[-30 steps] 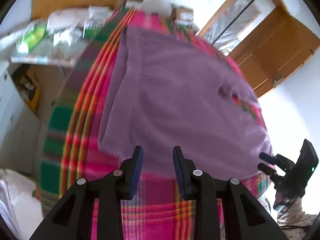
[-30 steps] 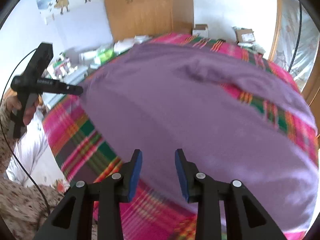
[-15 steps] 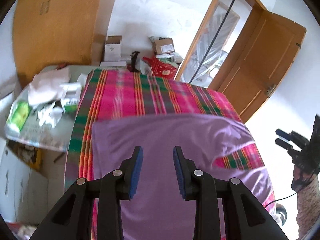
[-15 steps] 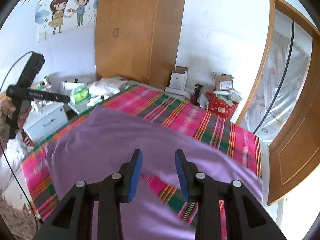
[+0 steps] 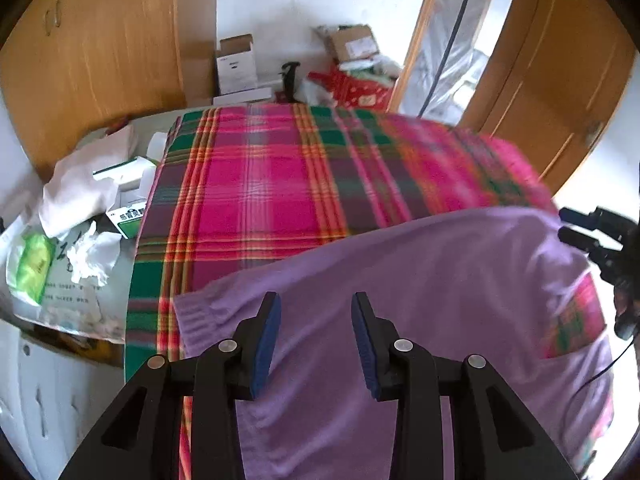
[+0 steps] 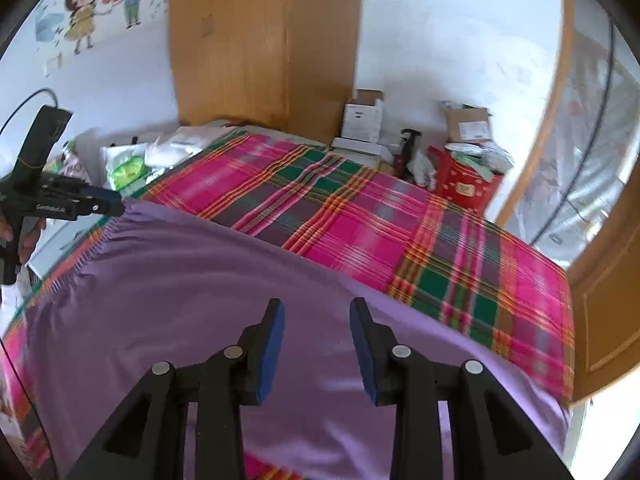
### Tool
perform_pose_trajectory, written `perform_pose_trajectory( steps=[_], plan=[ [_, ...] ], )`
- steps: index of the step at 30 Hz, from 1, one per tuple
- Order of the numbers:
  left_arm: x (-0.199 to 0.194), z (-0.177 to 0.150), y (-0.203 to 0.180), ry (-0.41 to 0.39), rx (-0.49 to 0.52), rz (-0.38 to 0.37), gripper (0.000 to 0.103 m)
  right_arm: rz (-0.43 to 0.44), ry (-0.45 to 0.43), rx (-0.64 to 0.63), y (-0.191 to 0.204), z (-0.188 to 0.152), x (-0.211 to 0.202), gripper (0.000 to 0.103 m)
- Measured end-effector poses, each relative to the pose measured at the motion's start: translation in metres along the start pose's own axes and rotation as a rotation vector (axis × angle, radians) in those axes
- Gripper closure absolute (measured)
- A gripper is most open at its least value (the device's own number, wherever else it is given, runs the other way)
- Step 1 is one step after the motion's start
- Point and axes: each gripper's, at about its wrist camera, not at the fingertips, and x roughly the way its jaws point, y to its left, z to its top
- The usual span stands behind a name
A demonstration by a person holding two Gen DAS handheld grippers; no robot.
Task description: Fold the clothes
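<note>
A purple garment [image 5: 440, 280] [image 6: 180, 280] lies spread over the near half of a bed with a pink and green plaid blanket [image 5: 260, 184] [image 6: 320, 208]. My left gripper [image 5: 314, 300] hangs over the garment beside its ribbed corner. Its jaws are opening and nothing is between them. In the right wrist view the left gripper [image 6: 116, 204] has its tips at the garment's far left corner. My right gripper [image 6: 316, 304] stands open above the purple cloth, holding nothing. The left wrist view shows the right gripper [image 5: 564, 224] at the garment's right edge, a hand behind it.
A wooden wardrobe [image 6: 260, 40] stands beyond the bed. Cardboard boxes [image 5: 236, 64] and a red bag [image 6: 464, 188] sit on the floor at the far end. Bags and packets [image 5: 80, 208] crowd a white cabinet [image 5: 40, 392] on the left. A wooden door [image 5: 560, 80] is at the right.
Both views have drawn back from close over the purple cloth and now show the bare far half of the bed. The garment's far edge lies nearer. The left jaws stand slightly wider.
</note>
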Motion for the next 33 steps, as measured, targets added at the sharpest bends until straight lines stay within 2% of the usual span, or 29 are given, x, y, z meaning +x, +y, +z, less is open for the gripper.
perform_pose_trajectory(
  steps=[2,6,10,14,19,25,30,33],
  plan=[
    [0.015,0.001,0.006,0.009,-0.009,0.007,0.065,0.033,0.019,-0.017,-0.003,0.002,0.022,0.068],
    [0.032,0.006,0.010,0.014,0.029,0.066,0.065,0.014,0.033,-0.021,-0.010,0.007,0.055,0.066],
    [0.046,0.011,0.013,0.027,0.067,0.067,0.065,0.081,0.048,-0.017,-0.017,0.016,0.083,0.056],
    [0.058,0.015,0.020,0.045,0.066,0.068,0.065,0.057,0.067,-0.040,-0.017,0.021,0.104,0.056],
    [0.067,0.012,0.025,0.066,0.063,0.054,0.065,0.086,0.110,-0.065,-0.017,0.021,0.123,0.056],
    [0.066,0.010,0.027,0.062,0.084,0.025,0.063,0.110,0.115,-0.063,-0.017,0.020,0.131,0.056],
    [0.066,0.005,0.021,0.049,0.139,0.019,0.056,0.132,0.122,-0.053,-0.019,0.021,0.136,0.055],
    [0.067,-0.001,0.015,0.029,0.182,0.041,0.054,0.136,0.125,-0.035,-0.022,0.022,0.137,0.055]
  ],
)
